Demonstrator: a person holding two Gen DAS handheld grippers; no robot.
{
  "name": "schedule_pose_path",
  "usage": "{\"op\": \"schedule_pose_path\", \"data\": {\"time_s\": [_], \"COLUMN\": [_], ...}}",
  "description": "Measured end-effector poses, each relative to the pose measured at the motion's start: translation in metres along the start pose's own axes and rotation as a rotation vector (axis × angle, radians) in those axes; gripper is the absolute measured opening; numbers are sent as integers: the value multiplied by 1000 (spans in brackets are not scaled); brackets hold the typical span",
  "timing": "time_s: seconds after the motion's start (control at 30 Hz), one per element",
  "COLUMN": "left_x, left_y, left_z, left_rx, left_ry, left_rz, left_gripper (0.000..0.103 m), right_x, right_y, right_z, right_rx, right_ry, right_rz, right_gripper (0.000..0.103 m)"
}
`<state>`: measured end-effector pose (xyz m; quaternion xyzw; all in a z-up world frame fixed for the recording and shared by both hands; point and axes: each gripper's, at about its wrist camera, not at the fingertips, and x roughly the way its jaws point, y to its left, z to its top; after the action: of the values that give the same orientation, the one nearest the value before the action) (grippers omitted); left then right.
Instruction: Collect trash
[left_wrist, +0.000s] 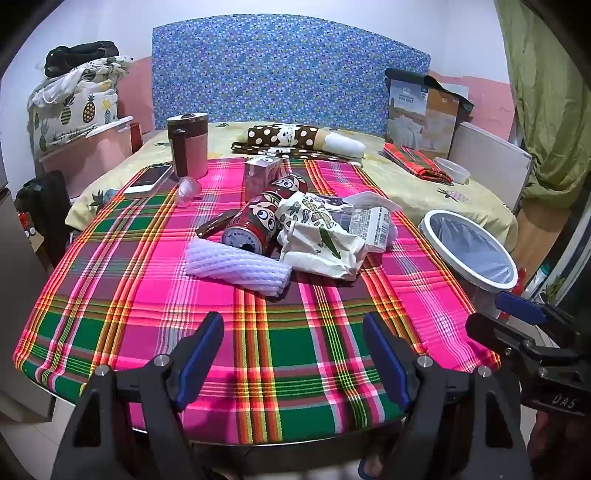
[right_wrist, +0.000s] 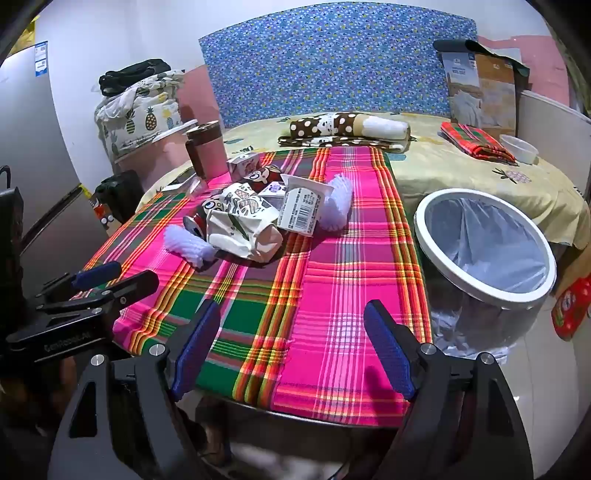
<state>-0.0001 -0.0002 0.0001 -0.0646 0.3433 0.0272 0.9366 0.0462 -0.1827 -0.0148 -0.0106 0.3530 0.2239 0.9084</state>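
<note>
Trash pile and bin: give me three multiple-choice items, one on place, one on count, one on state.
1. The bin stands:
A. on the table
B. beside the table, on the right
C. on the bed

2. Red cans in the pile:
A. two
B. none
C. five

3. The hand-held grippers are:
A. both open, holding nothing
B. both shut on trash
C. left one shut on a can

Answers: 1 B, its white rim sits off the cloth's right edge. 2 A, two lie together. 3 A, left hand-held gripper and right hand-held gripper show spread fingers with only cloth between.
</note>
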Motion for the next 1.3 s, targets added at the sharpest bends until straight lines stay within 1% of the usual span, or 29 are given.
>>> {"op": "schedule_pose_path", "data": {"time_s": [1.3], "left_x": [-2], "left_y": [-6], "left_z": [0], "left_rx": [3], "left_ry": [-6], "left_rz": [-1], "left_gripper": [79], "right_x": [-3], "right_y": [0], "right_z": [0], "right_rx": [-1], "right_ry": [-13], "right_rz": [-6], "right_gripper": [81]}}
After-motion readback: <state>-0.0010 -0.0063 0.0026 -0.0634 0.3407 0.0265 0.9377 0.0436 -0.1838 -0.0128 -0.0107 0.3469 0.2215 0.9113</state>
